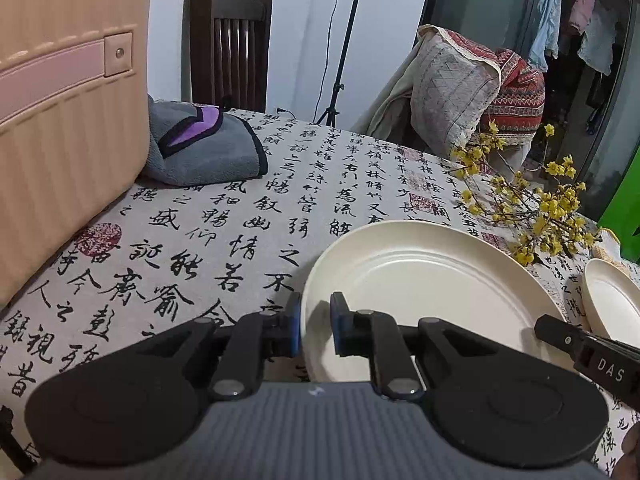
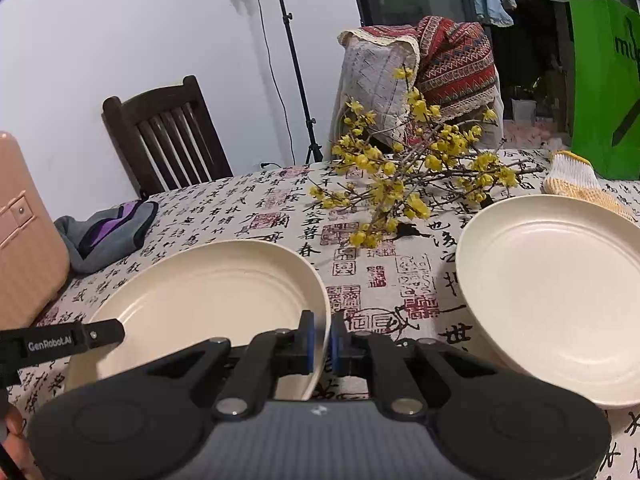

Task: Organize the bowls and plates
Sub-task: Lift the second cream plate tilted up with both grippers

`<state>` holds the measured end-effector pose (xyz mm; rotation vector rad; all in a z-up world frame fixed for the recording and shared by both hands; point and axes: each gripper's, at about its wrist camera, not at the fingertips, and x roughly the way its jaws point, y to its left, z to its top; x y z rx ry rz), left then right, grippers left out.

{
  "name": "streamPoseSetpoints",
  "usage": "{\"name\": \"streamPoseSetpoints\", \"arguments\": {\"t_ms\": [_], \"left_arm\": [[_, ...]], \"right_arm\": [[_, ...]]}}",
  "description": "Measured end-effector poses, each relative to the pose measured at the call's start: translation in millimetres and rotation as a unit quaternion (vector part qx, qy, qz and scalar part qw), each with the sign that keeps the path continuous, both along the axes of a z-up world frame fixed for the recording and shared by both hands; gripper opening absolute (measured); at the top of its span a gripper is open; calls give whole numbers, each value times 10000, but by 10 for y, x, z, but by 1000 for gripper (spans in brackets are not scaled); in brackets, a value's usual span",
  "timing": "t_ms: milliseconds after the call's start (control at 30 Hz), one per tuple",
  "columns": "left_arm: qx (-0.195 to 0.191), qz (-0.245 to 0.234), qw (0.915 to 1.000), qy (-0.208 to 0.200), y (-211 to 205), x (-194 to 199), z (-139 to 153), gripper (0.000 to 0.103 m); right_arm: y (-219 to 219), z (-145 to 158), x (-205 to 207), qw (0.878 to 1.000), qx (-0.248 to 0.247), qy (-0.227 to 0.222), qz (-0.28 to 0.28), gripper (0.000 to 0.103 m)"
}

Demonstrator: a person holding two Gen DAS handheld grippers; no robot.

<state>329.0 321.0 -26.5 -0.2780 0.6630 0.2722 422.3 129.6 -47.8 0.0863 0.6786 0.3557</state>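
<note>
A cream plate lies on the calligraphy tablecloth between both grippers. My left gripper is open and straddles its left rim, one pad outside and one over the plate's inside. My right gripper is shut on the same plate at its right rim, which shows as a thin blurred edge between the blue pads. Each view shows the other gripper's black finger at the opposite rim, and the left one's finger likewise. A second cream plate lies to the right, apart from both grippers.
A branch of yellow flowers lies behind the two plates. A pink suitcase stands at the left beside a grey and purple cloth. A knitted white and yellow piece and a green bag are at the far right. Chairs stand behind the table.
</note>
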Motion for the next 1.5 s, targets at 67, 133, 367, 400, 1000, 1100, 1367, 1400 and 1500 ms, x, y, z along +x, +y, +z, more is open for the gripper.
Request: {"name": "streamPoseSetpoints", "arguments": {"t_ms": [67,133,367,400,1000,1100,1367,1400,1500], "left_arm": [[67,8,10000,9,-2,2,2,15],[119,10,9999,12,-6,4,3,16],[174,37,9998,-50,-9,-20,35,16],[171,47,9998,-56,-5,-23,38,16],[292,73,9982,-519,-71,-200,275,15],[283,94,9979,-567,-70,-226,314,15],[310,54,9981,-539,-89,-288,352,15],[306,42,9980,-556,-90,-302,363,15],[282,-6,9978,-607,-110,-342,409,15]], "right_arm": [[9,8,-13,10000,-8,-36,35,8],[14,10,-18,10000,-8,-50,64,8],[25,32,-45,9998,-20,-135,108,8],[28,35,-50,9998,-24,-154,120,8],[-8,206,-172,9987,84,-498,107,9],[-11,247,-196,9986,94,-512,96,9],[-12,328,-297,9986,25,-518,59,9],[-22,339,-310,9986,22,-525,53,9],[-50,380,-367,9983,8,-574,33,9]]}}
